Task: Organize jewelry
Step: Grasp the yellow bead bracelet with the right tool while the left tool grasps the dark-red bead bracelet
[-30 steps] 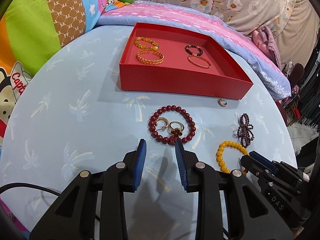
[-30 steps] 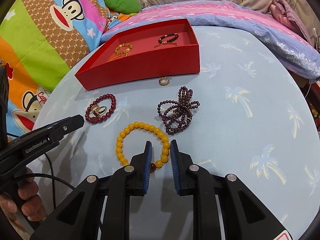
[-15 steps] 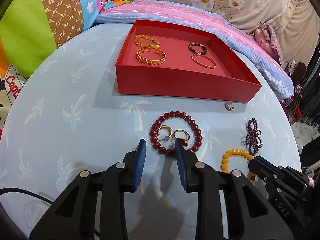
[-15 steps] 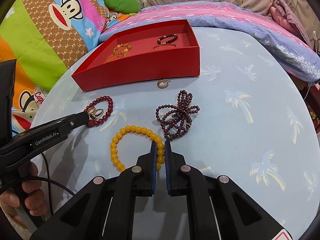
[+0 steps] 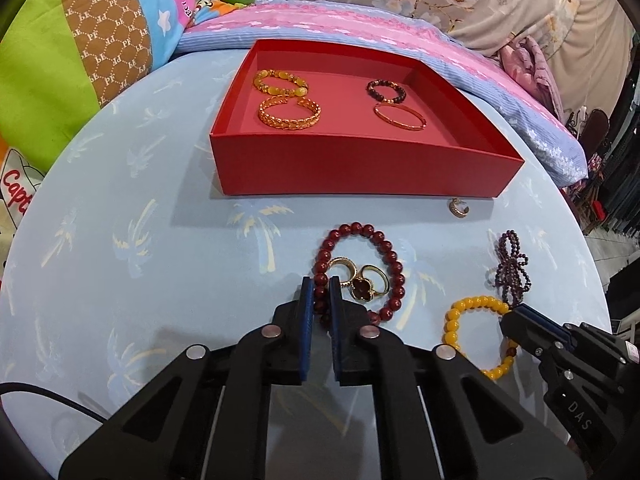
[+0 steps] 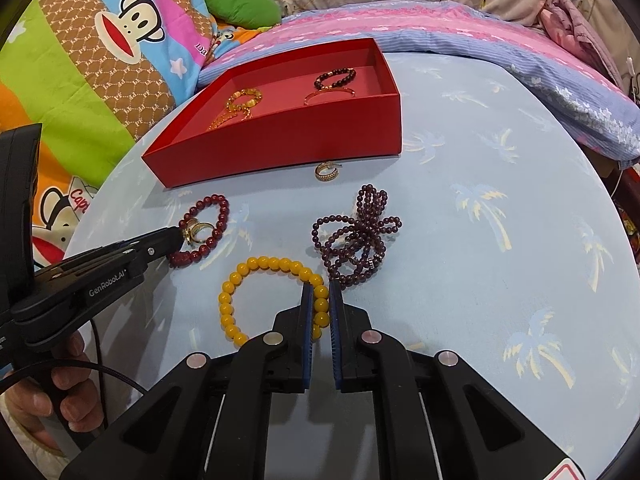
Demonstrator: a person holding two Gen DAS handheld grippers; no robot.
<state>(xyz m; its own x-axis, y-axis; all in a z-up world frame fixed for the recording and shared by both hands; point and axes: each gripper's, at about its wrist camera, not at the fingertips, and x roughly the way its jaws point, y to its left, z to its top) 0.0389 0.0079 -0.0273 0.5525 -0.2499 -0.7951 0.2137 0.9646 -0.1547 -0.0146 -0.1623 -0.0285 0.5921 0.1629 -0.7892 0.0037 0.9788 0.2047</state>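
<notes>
Both grippers are clamped on bracelets lying on the bed, near its front edge. The left gripper (image 5: 319, 292) has its jaws closed on the near-left arc of the dark red bead bracelet (image 5: 390, 254), with two gold rings (image 5: 362, 280) lying inside the loop. The right gripper (image 6: 320, 298) is closed on the near-right arc of the yellow bead bracelet (image 6: 256, 270).

The red box (image 5: 360, 178) lies straight ahead of both grippers, toward the back edge of the bed, its long side facing them. The left gripper is judged nearer to it.

The right wrist view shows the purple bead strand (image 6: 358, 232) touching the yellow bracelet beside the gripper; the left wrist view shows all four bracelets already in the box, which the right view partly hides behind the wall.
</notes>
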